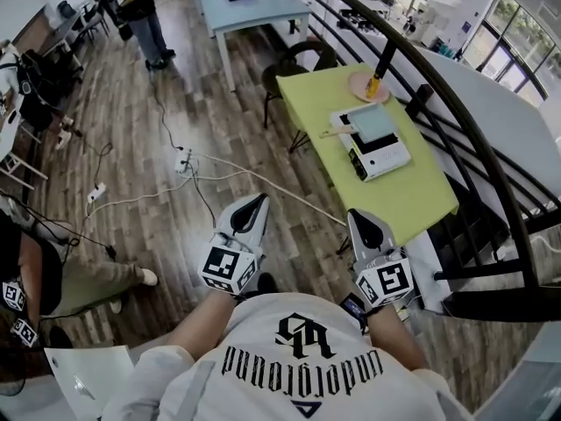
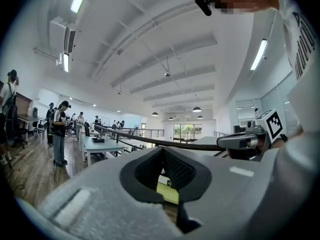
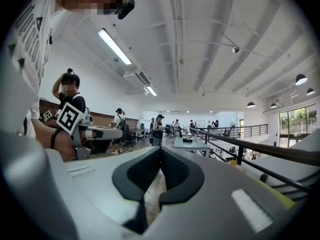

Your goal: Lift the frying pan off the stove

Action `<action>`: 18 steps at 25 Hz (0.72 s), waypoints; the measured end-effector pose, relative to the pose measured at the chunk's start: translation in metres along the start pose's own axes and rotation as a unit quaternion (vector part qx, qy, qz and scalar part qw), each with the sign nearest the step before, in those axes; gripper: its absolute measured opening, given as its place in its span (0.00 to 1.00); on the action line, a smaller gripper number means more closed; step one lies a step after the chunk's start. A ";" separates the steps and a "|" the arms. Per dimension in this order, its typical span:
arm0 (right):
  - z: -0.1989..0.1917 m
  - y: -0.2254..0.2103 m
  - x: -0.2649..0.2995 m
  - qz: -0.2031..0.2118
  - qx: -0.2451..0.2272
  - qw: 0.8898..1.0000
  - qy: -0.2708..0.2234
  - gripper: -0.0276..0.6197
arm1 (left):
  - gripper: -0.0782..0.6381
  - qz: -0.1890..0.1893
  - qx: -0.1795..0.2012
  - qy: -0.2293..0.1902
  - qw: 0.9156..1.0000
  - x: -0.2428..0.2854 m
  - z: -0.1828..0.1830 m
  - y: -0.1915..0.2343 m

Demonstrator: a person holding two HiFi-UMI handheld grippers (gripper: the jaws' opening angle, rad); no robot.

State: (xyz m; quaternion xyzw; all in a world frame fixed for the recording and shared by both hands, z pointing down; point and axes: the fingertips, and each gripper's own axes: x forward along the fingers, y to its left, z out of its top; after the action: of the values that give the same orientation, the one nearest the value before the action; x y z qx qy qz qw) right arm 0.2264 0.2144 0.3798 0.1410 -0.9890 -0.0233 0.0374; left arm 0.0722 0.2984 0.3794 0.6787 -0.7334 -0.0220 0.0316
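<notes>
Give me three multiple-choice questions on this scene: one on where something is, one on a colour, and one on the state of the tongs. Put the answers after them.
1. Where does the white stove stand?
A. on the wooden floor
B. on the table beside the black railing
C. on a chair

2. What colour is that table's top?
A. yellow-green
B. red
C. black

3. How do the left tongs and right tongs stand?
A. both wide open
B. both shut on a pan
C. both shut, with nothing between them

Answers:
1 B: the head view shows the stove on the table next to the railing.
2 A: the top is plainly yellow-green.
3 C: each gripper view shows its jaws together with only the room beyond.
</notes>
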 end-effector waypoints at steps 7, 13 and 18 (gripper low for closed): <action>0.002 0.028 0.069 0.005 -0.013 1.000 0.007 0.05 | 0.12 -0.019 -0.014 0.005 1.000 0.005 0.003 0.065; -0.004 0.034 0.105 0.012 -0.002 1.000 0.018 0.05 | 0.11 -0.011 -0.015 0.016 1.000 0.010 -0.002 0.106; -0.014 0.025 0.137 0.019 0.006 1.000 0.022 0.05 | 0.12 -0.006 -0.012 0.021 1.000 0.023 -0.006 0.132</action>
State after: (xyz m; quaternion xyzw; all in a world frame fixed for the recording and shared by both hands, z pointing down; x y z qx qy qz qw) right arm 0.0898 0.1991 0.4038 0.1228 -0.9906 -0.0137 0.0585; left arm -0.0606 0.2857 0.3960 0.6827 -0.7284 -0.0167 0.0549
